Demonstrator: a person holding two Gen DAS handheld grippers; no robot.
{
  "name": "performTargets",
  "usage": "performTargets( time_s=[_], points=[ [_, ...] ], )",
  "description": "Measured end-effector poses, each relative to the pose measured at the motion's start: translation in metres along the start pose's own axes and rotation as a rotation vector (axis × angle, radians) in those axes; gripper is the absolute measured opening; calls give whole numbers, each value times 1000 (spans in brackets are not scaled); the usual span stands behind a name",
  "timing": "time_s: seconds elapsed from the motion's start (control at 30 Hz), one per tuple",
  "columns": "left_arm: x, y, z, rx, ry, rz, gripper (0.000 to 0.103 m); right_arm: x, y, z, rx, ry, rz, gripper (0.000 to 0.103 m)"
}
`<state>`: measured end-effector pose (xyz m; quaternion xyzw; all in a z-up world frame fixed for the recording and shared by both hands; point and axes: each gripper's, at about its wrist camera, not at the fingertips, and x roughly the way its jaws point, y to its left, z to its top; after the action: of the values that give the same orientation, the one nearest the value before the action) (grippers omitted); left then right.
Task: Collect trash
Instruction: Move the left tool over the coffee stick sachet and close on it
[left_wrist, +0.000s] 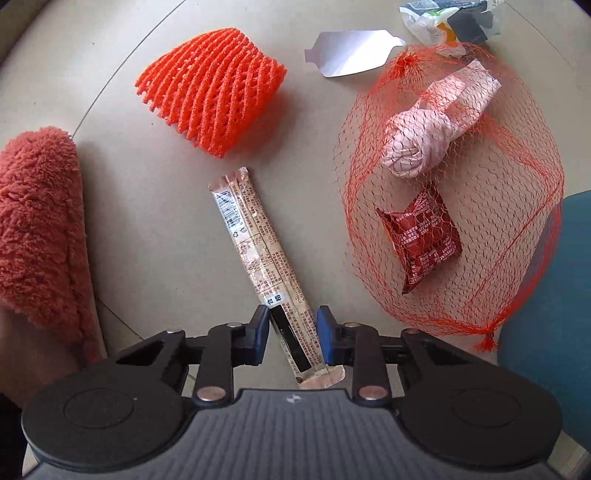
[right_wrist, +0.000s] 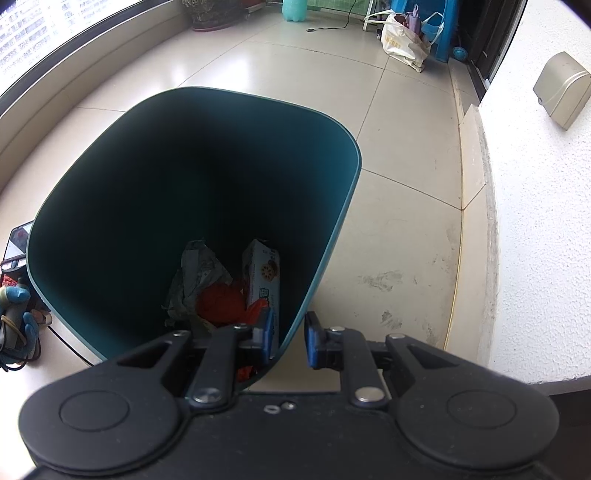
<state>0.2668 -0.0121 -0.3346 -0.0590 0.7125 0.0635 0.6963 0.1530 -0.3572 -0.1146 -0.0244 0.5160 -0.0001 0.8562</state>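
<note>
Left tool straddles long wrapper on floor, jaws not yet closed. Right tool astride bin wall, grip uncertain. Some trash binned. Left: foam net 11 o'clock, mesh bag 2 o'clock, foil lid, crumpled pack 1 o'clock.

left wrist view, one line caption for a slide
Left gripper fingers straddle a long snack wrapper on the floor, beside orange foam netting.

Teal bin cut by right edge
</note>
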Motion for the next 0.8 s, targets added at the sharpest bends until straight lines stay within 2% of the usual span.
performTargets(
  time_s=[0.1,0.23,0.27,0.33,0.4,0.5,0.57,0.63,0.8],
  points=[
    [-26,1,-5,-1,-24,-16,26,-1,0,-1,-4,-4,-2,17],
    [-77,-1,-10,24,-98,-57,22,-1,4,-3,-15,-13,-16,17],
    [-90,-3,-11,29,-112,-64,13,-1,5,-3,-17,-15,-20,17],
    [-111,-4,-12,40,-133,-90,6,-1,5,-4,-18,-16,-23,16],
    [-132,-7,-15,56,-160,-117,5,-2,4,-4,-4,-16,-17,16],
    [-161,-11,-26,100,-211,-118,5,-3,3,-4,1,-18,-16,16],
    [-163,-13,-27,130,-210,-108,5,-3,2,-4,4,-18,-15,16],
    [-157,-16,-27,159,-185,-133,5,-4,1,-4,5,-18,-12,16],
    [-116,-40,-40,270,-105,-114,8,-4,0,-4,-5,-19,-9,17]
  ],
)
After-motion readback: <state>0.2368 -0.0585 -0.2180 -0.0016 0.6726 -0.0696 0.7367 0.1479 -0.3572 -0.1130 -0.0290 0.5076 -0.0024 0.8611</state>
